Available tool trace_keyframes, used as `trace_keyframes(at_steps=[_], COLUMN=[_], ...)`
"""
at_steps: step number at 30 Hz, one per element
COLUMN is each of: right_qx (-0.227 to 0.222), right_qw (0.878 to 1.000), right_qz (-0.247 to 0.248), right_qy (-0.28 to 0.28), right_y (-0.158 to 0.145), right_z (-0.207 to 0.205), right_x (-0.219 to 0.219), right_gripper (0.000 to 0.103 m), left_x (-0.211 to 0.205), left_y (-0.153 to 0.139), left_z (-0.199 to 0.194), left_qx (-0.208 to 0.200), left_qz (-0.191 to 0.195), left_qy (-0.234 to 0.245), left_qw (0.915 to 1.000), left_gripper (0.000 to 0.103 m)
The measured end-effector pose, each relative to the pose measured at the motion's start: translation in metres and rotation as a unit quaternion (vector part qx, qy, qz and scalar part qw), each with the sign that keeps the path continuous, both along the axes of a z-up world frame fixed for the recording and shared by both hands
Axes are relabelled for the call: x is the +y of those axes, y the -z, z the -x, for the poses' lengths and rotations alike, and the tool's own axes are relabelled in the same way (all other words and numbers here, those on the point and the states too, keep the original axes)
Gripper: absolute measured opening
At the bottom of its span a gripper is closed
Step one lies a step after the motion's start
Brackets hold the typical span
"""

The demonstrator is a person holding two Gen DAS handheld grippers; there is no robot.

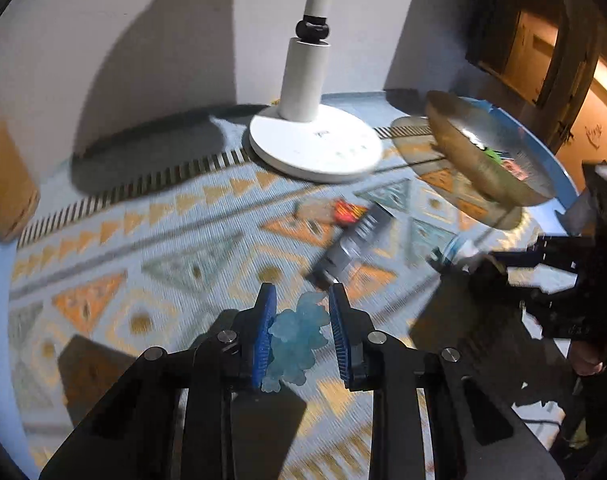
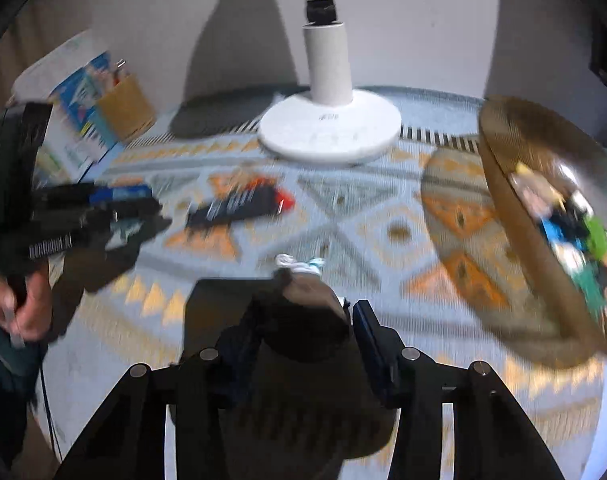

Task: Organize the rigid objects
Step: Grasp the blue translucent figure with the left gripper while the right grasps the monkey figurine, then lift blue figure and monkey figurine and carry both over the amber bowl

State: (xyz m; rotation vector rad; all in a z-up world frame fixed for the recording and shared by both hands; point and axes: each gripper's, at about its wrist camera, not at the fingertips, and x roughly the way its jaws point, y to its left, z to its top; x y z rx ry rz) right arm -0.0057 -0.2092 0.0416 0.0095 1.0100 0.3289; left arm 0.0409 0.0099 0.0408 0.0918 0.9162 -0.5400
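Note:
My left gripper point(image 1: 302, 300) has its blue-padded jaws on either side of a pale blue, lumpy translucent toy point(image 1: 297, 334) above the patterned cloth; a gap shows on the right. My right gripper point(image 2: 303, 316) is shut on a dark rounded object point(image 2: 309, 320) with a white and blue tip. A brass bowl point(image 1: 487, 152) at the right holds several small colourful objects and also shows in the right wrist view point(image 2: 543, 264). A grey and black pack with a red end point(image 1: 351, 236) lies on the cloth and also shows in the right wrist view point(image 2: 243, 202).
A white lamp base point(image 1: 315, 144) stands at the back centre on the patterned cloth point(image 1: 143, 264). A brown cardboard holder point(image 1: 3, 188) is far left. Books and a brown box point(image 2: 103, 112) stand at the back left. The table edge curves round on the right.

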Motion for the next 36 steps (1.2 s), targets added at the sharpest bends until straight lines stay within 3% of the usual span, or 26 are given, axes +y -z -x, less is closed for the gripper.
trace_keyframes(at_steps=[4, 7, 8, 10, 12, 18, 19, 26, 30, 36], right_qx=[0.009, 0.013, 0.018, 0.03, 0.029, 0.026, 0.021, 0.012, 0.018, -0.009], right_qw=[0.999, 1.0, 1.0, 0.999, 0.997, 0.995, 0.996, 0.997, 0.996, 0.995], right_qz=[0.034, 0.018, -0.001, -0.041, -0.063, -0.06, -0.053, 0.049, 0.078, 0.099], right_qy=[-0.017, -0.009, -0.002, 0.016, 0.039, 0.072, 0.074, 0.06, 0.041, 0.012], right_y=[0.012, 0.016, 0.016, 0.018, 0.017, 0.018, 0.018, 0.023, 0.022, 0.006], right_z=[0.036, 0.047, 0.048, 0.049, 0.05, 0.066, 0.07, 0.088, 0.076, 0.052], right_x=[-0.001, -0.008, -0.013, -0.023, -0.032, -0.045, -0.045, -0.037, -0.037, -0.04], right_gripper=[0.045, 0.046, 0.05, 0.078, 0.085, 0.086, 0.09, 0.092, 0.092, 0.092], left_x=[-0.008, -0.012, -0.011, -0.013, -0.015, -0.013, -0.013, -0.02, -0.024, -0.021], left_y=[0.007, 0.016, 0.018, 0.024, 0.027, 0.025, 0.026, 0.025, 0.026, 0.027], left_z=[0.029, 0.038, 0.04, 0.044, 0.049, 0.051, 0.05, 0.057, 0.058, 0.055], left_qx=[0.01, 0.019, 0.019, 0.017, 0.009, 0.001, 0.002, -0.014, -0.02, -0.015], left_qz=[0.011, 0.023, 0.025, 0.028, 0.021, 0.03, 0.031, 0.014, 0.0, 0.002], left_qy=[-0.009, -0.017, -0.018, -0.023, -0.027, -0.023, -0.022, -0.015, -0.011, -0.016], left_qw=[0.9999, 0.9994, 0.9993, 0.9992, 0.9994, 0.9993, 0.9993, 0.9997, 0.9997, 0.9998], left_gripper=[0.024, 0.024, 0.024, 0.024, 0.024, 0.024, 0.024, 0.024, 0.025, 0.025])
